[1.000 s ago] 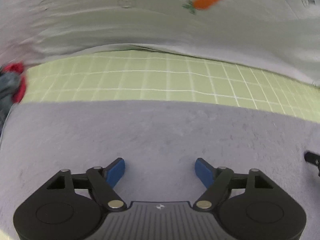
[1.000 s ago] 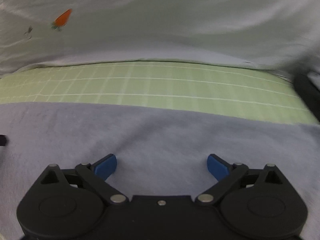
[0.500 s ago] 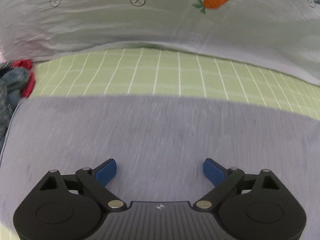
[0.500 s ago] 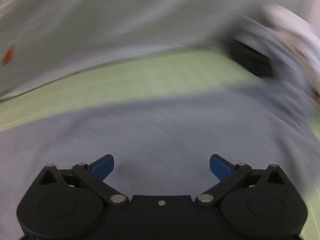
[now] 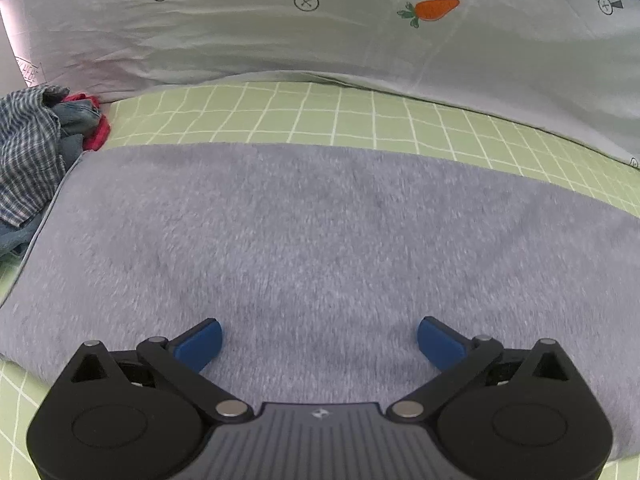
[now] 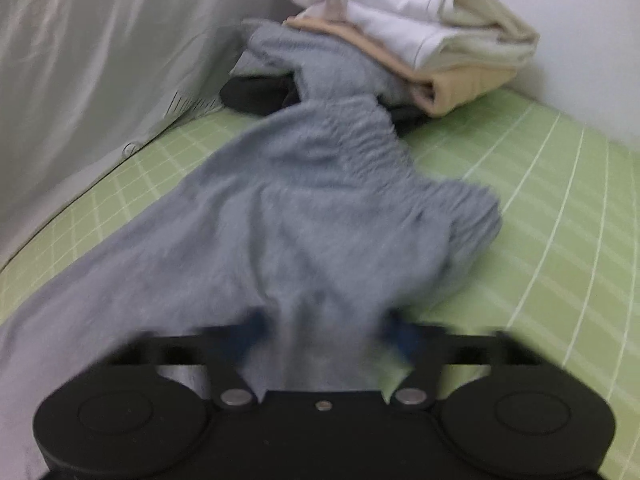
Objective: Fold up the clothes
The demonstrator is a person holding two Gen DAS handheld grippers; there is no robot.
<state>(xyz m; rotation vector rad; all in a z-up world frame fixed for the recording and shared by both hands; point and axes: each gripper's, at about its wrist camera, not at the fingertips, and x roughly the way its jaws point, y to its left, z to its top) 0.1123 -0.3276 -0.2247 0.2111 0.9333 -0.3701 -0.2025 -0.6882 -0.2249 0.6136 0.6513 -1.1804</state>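
— While the right gripper (image 6: 324, 332) is closing with a bunched ridge of the fuzzy grey fleece garment (image 6: 304, 208) between its blurred blue fingers, can you tell whether it has bitten yet?

— Not for certain — the pads are smeared by motion. The cloth rises between them, so I'd judge it's taking the crumpled end to pull it straight or fold it over.

— And the left gripper (image 5: 318, 340)?

— Its jaws are opening, spread wide, nothing between the blue pads (image 5: 200, 342). It hangs over the flat part of the same garment (image 5: 320, 232), which lies smooth ahead of it on the green mat with a white grid (image 5: 320, 116).

— Room to work?

— Ahead of the left gripper, the garment's far edge runs straight, with a strip of bare mat before the pale sheet with a carrot print (image 5: 434, 10). Off to its left, a heap of checked and red clothes (image 5: 36, 140) crowds the corner. Ahead of the right gripper, the stack of folded white and cream clothes (image 6: 432, 40) sits close to the garment's far end; to its right the mat lies open.
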